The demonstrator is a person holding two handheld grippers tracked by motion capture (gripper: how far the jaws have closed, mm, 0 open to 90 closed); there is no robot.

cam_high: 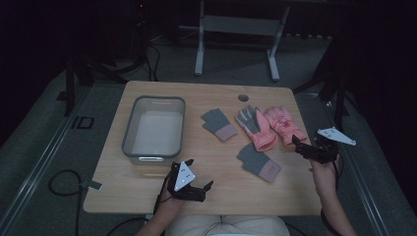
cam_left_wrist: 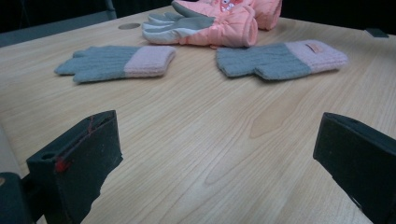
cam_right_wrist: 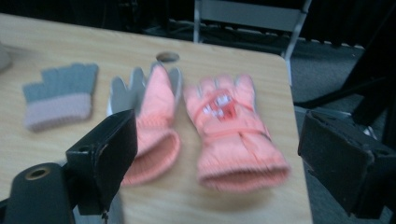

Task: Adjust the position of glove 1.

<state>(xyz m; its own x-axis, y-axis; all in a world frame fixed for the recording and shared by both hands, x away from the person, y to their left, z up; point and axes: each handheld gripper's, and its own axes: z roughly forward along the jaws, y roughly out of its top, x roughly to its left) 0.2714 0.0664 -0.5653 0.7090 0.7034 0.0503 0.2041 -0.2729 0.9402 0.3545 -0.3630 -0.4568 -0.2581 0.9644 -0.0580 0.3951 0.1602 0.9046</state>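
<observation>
Both grippers' fingers (cam_left_wrist: 74, 163) gaped wide over the pale wood tabletop (cam_high: 206, 162); the room looked dark, probably grey-carpeted.

Two knit gloves (cam_high: 219, 124) (cam_high: 258, 162) are grey with dusty pink cuffs. The two padded gloves are salmon pink: the left one (cam_high: 254, 128) shows a grey and white palm, the right one (cam_high: 284, 124) a red and white print. The surface (cam_high: 206, 177) is pale woodgrain, the bin (cam_high: 153, 127) grey with a whitish inside, and both grippers' fingers (cam_left_wrist: 79, 158) black.
</observation>
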